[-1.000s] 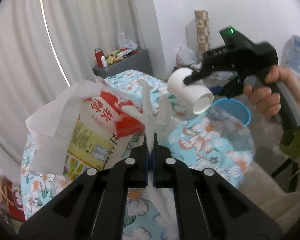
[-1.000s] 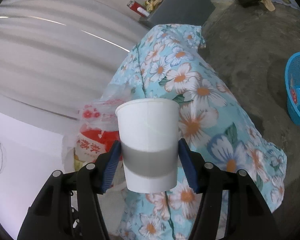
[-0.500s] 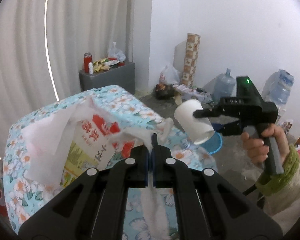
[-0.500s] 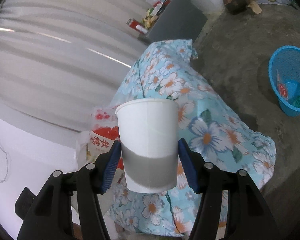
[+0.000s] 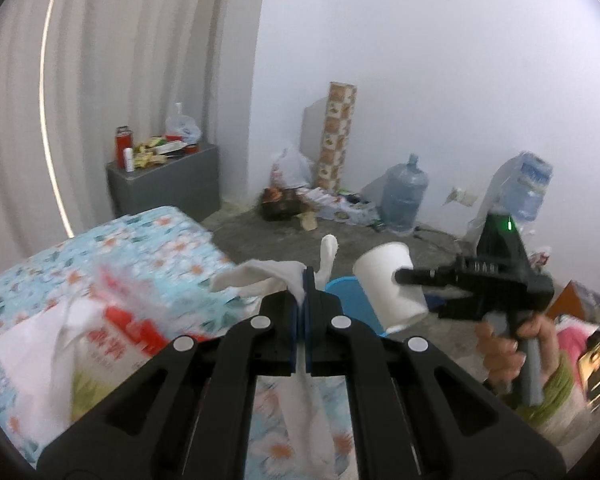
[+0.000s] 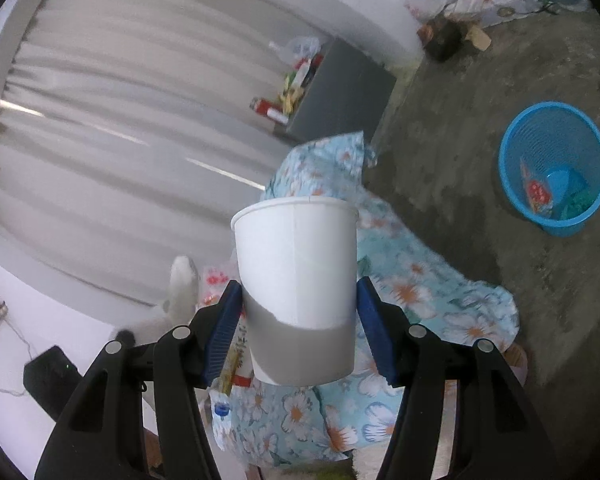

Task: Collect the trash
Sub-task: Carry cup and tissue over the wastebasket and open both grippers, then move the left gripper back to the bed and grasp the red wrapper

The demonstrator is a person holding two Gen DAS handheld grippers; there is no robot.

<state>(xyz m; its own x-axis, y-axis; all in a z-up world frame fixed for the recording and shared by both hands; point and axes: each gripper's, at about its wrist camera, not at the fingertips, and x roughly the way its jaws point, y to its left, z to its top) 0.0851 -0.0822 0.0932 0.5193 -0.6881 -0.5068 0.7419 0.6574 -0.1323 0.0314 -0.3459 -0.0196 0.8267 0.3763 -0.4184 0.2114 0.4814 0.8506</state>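
We see the table under the blue floral cloth [image 6: 412, 280] end in a draped edge at the right of the right wrist view, and beyond it bare grey concrete floor [image 6: 480, 92] runs open to the round blue mesh plastic basket [image 6: 556, 168], which stands well apart from the table with a few scraps lying in it. A grey cabinet [image 5: 168, 188] sits against the white curtain past the table's far corner. Our right gripper [image 6: 298, 312] has its blue pads pressed on either side of a white paper cup [image 6: 296, 264], gripped around its lower half, rim forward. Our left gripper [image 5: 304, 284] has its jaws pressed together on a crumpled white tissue [image 5: 260, 276], which sticks out ahead of the tips and hangs below them. A red-and-white printed plastic bag [image 5: 100, 344] lies on the cloth to the left.
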